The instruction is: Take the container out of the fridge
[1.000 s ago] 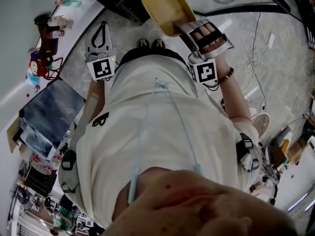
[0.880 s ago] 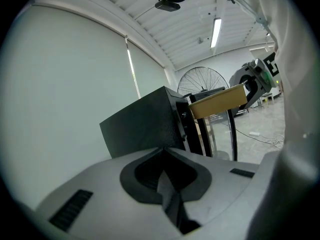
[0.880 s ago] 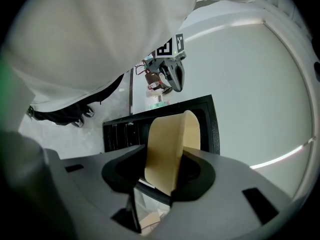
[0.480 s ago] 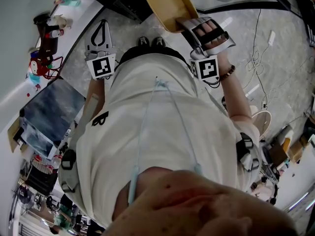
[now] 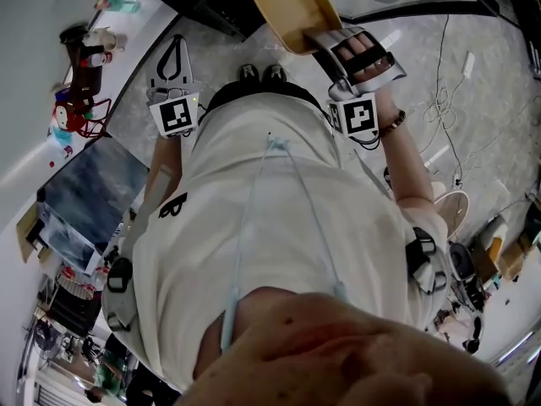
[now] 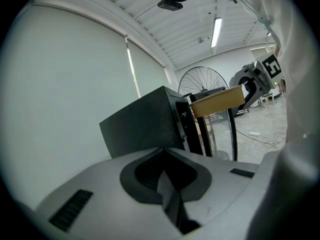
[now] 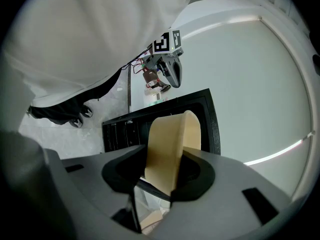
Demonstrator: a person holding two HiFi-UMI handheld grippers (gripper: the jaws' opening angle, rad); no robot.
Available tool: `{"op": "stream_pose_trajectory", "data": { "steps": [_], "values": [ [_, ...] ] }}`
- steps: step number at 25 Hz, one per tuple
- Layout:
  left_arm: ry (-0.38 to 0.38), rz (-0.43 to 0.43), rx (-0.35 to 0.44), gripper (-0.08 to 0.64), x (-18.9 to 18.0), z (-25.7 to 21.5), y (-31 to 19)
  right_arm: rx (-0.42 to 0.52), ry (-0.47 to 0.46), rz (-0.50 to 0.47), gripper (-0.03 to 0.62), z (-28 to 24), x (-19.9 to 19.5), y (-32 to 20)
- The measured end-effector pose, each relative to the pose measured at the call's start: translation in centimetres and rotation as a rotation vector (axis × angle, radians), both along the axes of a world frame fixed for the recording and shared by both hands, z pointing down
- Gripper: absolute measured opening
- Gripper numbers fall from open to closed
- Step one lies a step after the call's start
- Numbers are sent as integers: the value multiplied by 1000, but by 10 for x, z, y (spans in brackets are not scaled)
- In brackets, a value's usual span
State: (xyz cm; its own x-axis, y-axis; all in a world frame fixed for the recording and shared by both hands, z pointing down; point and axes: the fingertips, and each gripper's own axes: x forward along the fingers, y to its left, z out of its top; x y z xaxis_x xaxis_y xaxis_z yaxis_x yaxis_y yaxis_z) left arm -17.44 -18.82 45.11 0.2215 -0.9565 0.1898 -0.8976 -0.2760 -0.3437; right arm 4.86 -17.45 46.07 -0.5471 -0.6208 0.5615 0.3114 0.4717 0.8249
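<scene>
A tan plastic container (image 5: 287, 7) hangs in the air in front of the black fridge (image 5: 207, 2). My right gripper (image 5: 319, 42) is shut on its rim. In the right gripper view the container (image 7: 172, 141) stands on edge between the jaws of the right gripper (image 7: 162, 176), with the open fridge (image 7: 125, 126) behind it. My left gripper (image 5: 175, 42) is held out to the left, jaws together and empty. The left gripper view looks past the left gripper (image 6: 167, 184) at the fridge (image 6: 142, 126) and the container (image 6: 217, 101).
The fridge's glass door (image 6: 222, 134) stands open to the right. A shelf of toys (image 5: 80, 74) is at the left. Cables (image 5: 439, 100) and a white fan (image 5: 448, 214) lie on the floor at the right. The person's shoes (image 5: 258, 73) are just before the fridge.
The right gripper and the container have shifted slightly up and right in the head view. The left gripper has stayed put.
</scene>
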Motion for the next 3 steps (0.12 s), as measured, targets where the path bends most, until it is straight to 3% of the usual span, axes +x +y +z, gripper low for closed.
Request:
{"op": "stream_pose_trajectory", "data": {
  "steps": [3],
  "values": [
    [-1, 0, 2, 9, 1, -1, -4, -1, 5, 5, 156, 1, 3, -3]
  ]
}}
